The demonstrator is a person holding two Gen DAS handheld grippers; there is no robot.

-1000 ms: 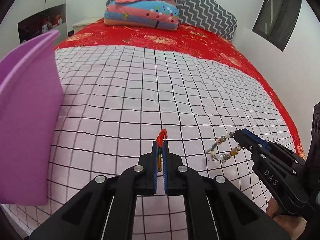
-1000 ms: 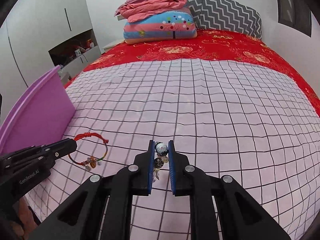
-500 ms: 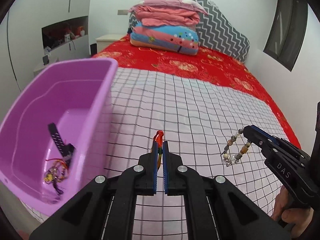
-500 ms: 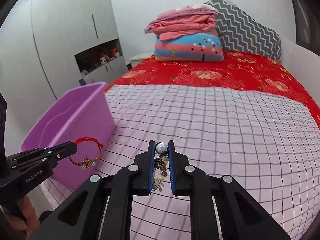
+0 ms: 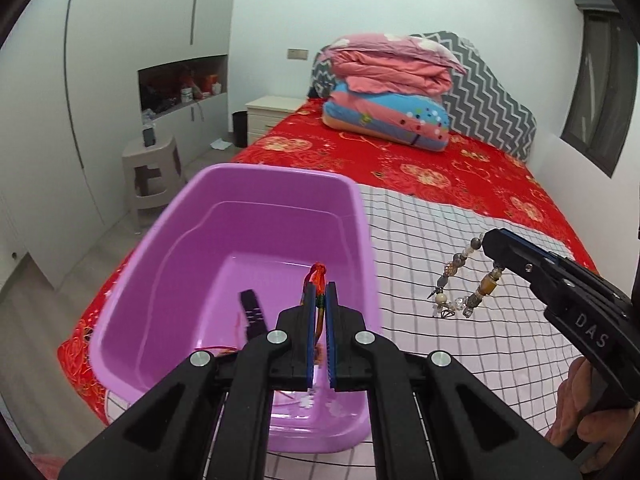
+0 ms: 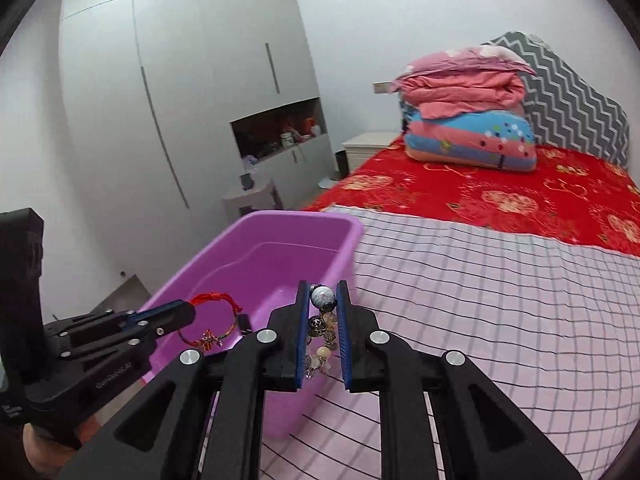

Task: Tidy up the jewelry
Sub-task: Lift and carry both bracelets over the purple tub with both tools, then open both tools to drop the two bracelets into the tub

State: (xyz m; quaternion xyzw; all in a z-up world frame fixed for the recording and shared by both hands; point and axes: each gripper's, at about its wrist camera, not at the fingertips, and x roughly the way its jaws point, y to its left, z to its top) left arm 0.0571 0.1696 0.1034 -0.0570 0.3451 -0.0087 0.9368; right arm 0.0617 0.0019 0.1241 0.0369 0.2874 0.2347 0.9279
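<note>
Jewelry hangs from both grippers above the bed; the left gripper has its blue-lined fingers pressed nearly together on a red cord bracelet, whose knotted red end sticks out past the fingertips while the rest of the loop drops below them; directly ahead of and beneath those fingers sits the purple bin, open side up, its far rim beyond the fingertips and its near wall under the gripper's body; on the bin floor, just left of the left finger, lies a dark strap with some thin red cord beside it; the right wrist view shows the same bracelet as a full loop with small charms at its bottom, dangling from the left gripper's tip over the bin's interior; the right gripper pinches a beaded bracelet, a marbled grey bead caught between the fingertips and darker and pale beads hanging in the gap further back toward the wrist; seen from the left wrist, that beaded bracelet hangs as a loop from the right gripper's tip, off to the right of the left fingers and clear of the checked blanket below it; the bin lies to the left of the right fingers, just beside them; folded quilts are stacked far ahead at the head of the bed
</note>
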